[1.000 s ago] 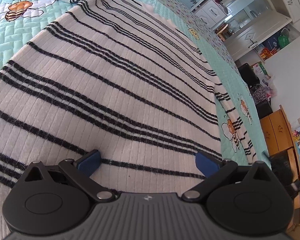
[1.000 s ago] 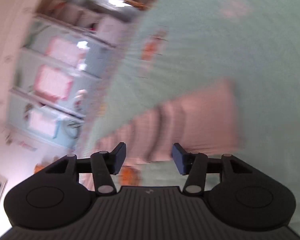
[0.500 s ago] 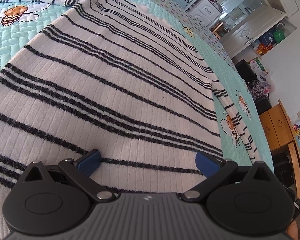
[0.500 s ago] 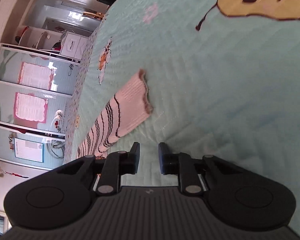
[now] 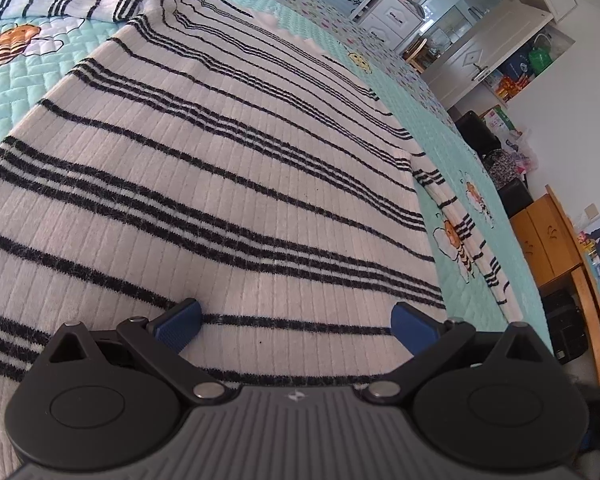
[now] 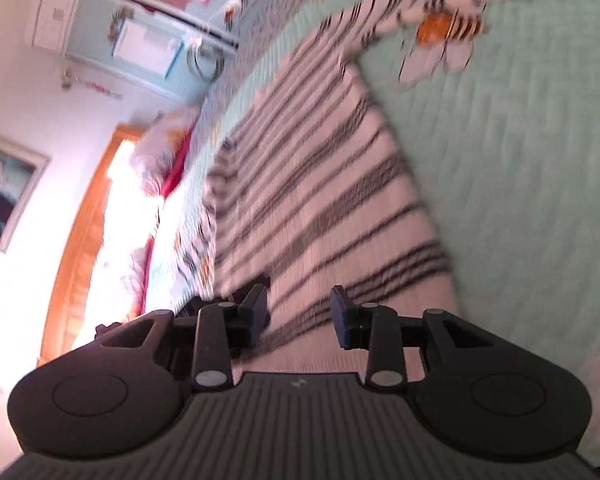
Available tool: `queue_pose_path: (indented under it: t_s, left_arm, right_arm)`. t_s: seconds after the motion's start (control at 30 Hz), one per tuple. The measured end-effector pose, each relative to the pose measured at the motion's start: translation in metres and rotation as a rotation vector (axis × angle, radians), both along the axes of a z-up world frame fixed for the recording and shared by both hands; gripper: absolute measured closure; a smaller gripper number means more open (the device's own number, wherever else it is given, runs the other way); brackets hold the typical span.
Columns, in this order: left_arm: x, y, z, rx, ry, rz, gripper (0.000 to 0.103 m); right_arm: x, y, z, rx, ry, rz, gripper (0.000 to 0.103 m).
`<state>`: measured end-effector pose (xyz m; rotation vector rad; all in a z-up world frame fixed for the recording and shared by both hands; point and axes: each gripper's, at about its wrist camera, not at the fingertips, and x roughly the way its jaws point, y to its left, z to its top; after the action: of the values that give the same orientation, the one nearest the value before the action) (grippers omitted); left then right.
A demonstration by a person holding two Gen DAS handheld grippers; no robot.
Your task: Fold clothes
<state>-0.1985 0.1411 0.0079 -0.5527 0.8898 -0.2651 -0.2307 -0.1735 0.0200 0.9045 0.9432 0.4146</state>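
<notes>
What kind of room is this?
Probably a bedroom: a striped sweater lies spread on a bed's teal bee-print quilt, with white cupboards and a wooden cabinet alongside.

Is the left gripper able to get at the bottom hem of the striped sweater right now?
Probably yes: the left gripper is open just above the striped sweater, with nothing between them, though the hem is hidden beneath it.

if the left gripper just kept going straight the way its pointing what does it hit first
Most likely the striped sweater itself. The left gripper is open, low over the knit spread on the bed quilt, so a straight push should meet fabric just ahead of the fingertips, though depth is hard to judge.
</notes>
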Motion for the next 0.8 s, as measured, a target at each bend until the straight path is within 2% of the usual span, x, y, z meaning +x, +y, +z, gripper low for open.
queue_pose_path:
  t_s: [0.07,0.1,0.13,0.17,0.23,0.33,0.4,0.53,0.63,0.73,0.8]
  left_arm:
    - [0.0,0.002,-0.001,-0.015,-0.002,-0.001,0.0]
    - [0.0,0.002,-0.001,-0.02,-0.003,-0.002,0.0]
    - [0.0,0.002,-0.001,-0.019,-0.005,-0.006,0.0]
    - [0.0,0.001,0.0,-0.013,-0.008,-0.012,0.0]
    - [0.0,0.0,0.0,-0.003,-0.013,-0.024,0.0]
    - [0.0,-0.002,0.0,0.007,-0.018,-0.026,0.0]
    - [0.0,-0.002,0.0,0.008,-0.02,-0.027,0.0]
    - [0.0,0.001,-0.002,0.001,-0.022,-0.03,0.0]
    - [0.0,0.002,-0.002,-0.007,-0.021,-0.031,0.0]
    - [-0.001,0.002,-0.002,-0.008,-0.023,-0.032,0.0]
    - [-0.001,0.001,-0.002,-0.001,-0.026,-0.038,0.0]
  right_arm:
    - [-0.009,0.007,-0.021,-0.013,0.089,0.019,0.064]
    - [-0.013,0.006,-0.031,-0.052,0.145,0.012,0.07]
    - [-0.017,0.003,-0.034,-0.054,0.158,0.003,0.087]
    - [-0.021,-0.001,-0.036,-0.052,0.166,-0.007,0.087]
    - [-0.026,-0.002,-0.027,-0.063,0.149,0.008,0.084]
    - [-0.033,0.001,-0.011,-0.086,0.097,0.042,0.073]
    - [-0.035,0.003,-0.02,-0.08,0.115,0.056,0.066]
    - [-0.038,0.004,-0.026,-0.093,0.144,0.071,0.07]
    - [-0.04,0.006,-0.02,-0.111,0.149,0.077,0.067]
    - [-0.04,0.011,-0.009,-0.01,0.085,0.112,0.065]
    - [-0.041,0.014,-0.015,0.025,0.094,0.117,0.061]
